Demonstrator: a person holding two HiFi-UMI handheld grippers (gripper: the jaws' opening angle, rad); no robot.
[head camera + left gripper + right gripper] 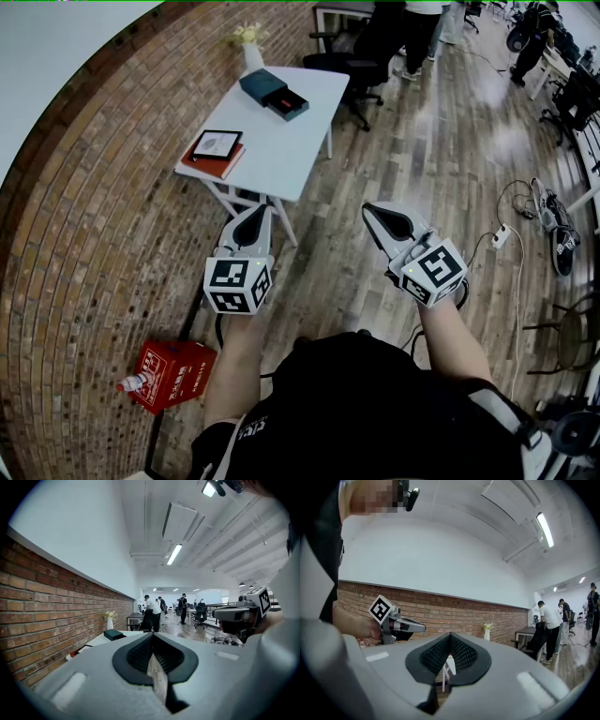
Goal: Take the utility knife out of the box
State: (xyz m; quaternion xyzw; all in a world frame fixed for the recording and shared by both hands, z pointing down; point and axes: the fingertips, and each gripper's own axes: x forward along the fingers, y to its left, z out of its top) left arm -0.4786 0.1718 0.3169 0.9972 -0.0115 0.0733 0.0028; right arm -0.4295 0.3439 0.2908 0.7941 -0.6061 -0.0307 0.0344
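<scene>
Grippers raised, both closed
Held side by side on outstretched forearms (452, 339), about level: left gripper (251, 221) and right gripper (384, 221), jaws together, nothing between.

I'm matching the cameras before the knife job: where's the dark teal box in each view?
Head view: the dark teal box lies at the far end of the white table, upper centre.
Left gripper view: low, left of centre.
Right gripper view: not in it.
Shared landmark: the flower vase.
</scene>
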